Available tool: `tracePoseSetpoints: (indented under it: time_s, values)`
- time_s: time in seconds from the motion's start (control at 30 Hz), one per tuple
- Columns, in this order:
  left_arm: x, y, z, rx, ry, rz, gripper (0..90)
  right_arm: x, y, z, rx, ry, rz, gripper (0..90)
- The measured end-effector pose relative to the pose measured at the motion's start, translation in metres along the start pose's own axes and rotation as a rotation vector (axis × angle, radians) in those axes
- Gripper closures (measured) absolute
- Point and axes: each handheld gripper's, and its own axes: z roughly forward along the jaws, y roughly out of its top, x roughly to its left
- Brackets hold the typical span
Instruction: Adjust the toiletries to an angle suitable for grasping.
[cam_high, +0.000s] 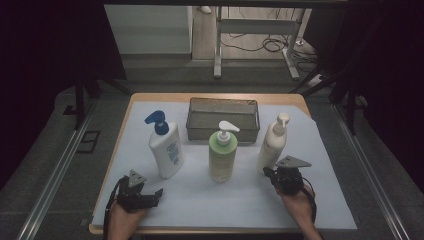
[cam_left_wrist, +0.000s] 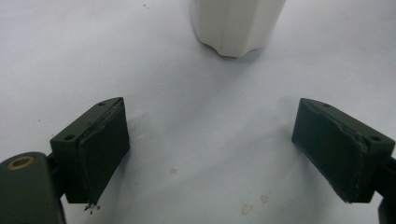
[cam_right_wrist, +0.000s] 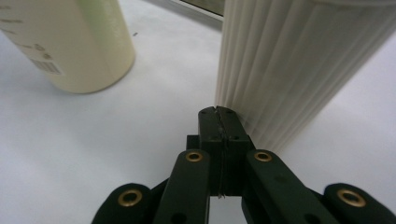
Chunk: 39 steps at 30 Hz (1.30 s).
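Our right gripper is sitting with its jaws shut tight, empty, just beside the ribbed cream bottle on the desk. We are thinking one bump could tip that tall bottle. Our left gripper is waiting with jaws wide open near the blue-pump bottle.

in the left gripper view a white bottle is cut off by the top edge, leaving just its base. in the right gripper view the ribbed cream bottle and green bottle lose their tops; label print is unreadable.
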Motion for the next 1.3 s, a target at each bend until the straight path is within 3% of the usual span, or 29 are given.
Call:
tracePoseSetpoints:
  time_s: [0.83, 1.3]
  values:
    - [0.000, 0.000, 0.000, 0.001, -0.001, -0.003, 10.7, -0.034, -0.007, -0.007, 0.016, -0.091, 0.053, 89.7]
    - [0.000, 0.000, 0.000, 0.002, -0.001, -0.003, 10.7, -0.044, -0.007, -0.001, 0.030, -0.122, 0.076, 87.6]
